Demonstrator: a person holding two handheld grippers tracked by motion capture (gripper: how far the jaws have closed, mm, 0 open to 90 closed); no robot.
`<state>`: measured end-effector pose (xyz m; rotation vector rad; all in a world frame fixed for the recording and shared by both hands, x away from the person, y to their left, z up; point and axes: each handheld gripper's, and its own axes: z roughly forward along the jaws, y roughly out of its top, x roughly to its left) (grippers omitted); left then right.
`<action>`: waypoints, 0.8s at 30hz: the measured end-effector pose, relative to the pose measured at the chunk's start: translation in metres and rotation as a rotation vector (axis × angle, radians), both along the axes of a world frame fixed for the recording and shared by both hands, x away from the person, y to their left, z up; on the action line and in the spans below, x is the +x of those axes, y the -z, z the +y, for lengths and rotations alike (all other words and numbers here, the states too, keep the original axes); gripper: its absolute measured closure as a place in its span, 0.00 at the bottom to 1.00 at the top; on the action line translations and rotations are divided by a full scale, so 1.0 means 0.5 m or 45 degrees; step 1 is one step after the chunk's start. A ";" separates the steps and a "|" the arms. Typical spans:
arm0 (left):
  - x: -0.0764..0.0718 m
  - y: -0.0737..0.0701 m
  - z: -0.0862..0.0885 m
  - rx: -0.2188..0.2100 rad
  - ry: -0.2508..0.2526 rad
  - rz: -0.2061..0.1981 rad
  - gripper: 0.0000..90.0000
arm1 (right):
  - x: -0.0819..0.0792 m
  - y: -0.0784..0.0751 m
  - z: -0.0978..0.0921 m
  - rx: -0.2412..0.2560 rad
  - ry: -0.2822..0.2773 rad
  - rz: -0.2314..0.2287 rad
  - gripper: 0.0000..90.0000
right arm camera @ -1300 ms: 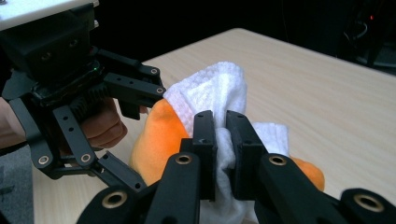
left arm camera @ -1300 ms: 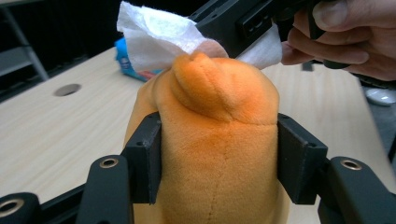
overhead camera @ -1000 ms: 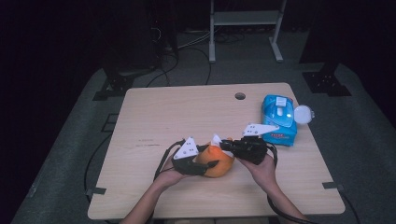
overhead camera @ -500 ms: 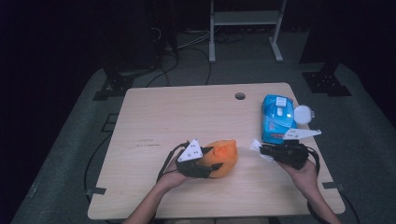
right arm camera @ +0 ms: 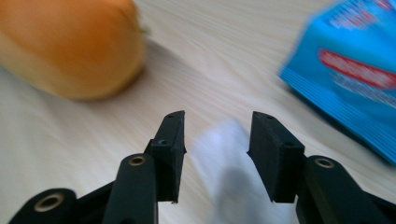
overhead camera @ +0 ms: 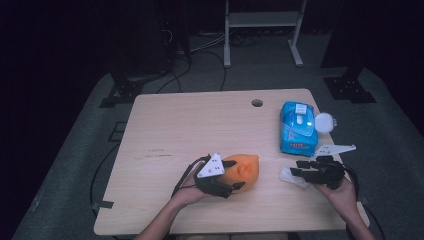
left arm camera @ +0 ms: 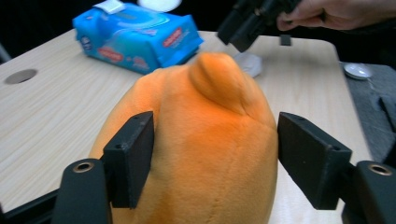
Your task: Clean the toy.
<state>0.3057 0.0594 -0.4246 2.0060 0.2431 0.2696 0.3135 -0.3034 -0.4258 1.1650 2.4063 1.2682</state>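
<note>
High view puts the orange plush (overhead camera: 243,170) near the front middle of the desk (overhead camera: 200,125), with the left tongs (overhead camera: 231,175) wrapped round its near end. Left gripper view makes the reason plain: the two black jaws stand spread on either side of the plush (left arm camera: 205,140), the left pad against the fabric and the right pad just off it, so the toy is bracketed and steadied rather than squeezed hard; I judge this a bracing hold that keeps the soft body from sliding while the other hand works. To the right, the right tongs (overhead camera: 298,172) hover low over a small white wipe (overhead camera: 292,176) lying flat on the desk, just in front of the blue wipe pack (overhead camera: 298,128). Right gripper view shows those jaws parted with the blurred wipe (right arm camera: 219,154) between and beyond them, not yet pinched; the parting looks sized to close on the wipe's thin edge. The pack sits at the right side, well within reach, with a white lid (overhead camera: 324,121) just beside it near the desk's edge. Picking up a limp sheet off bare wood will likely call for a low, near-flat approach.
</note>
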 end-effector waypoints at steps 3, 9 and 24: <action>-0.009 -0.005 -0.007 0.014 0.034 0.000 0.29 | -0.011 -0.016 0.044 0.078 -0.094 -0.020 0.56; -0.024 -0.013 -0.015 0.032 0.095 0.007 0.29 | -0.025 -0.040 0.135 0.213 -0.234 -0.026 0.49; -0.014 -0.050 0.003 -0.030 0.179 0.069 0.20 | -0.034 -0.028 0.175 0.183 -0.321 0.001 0.42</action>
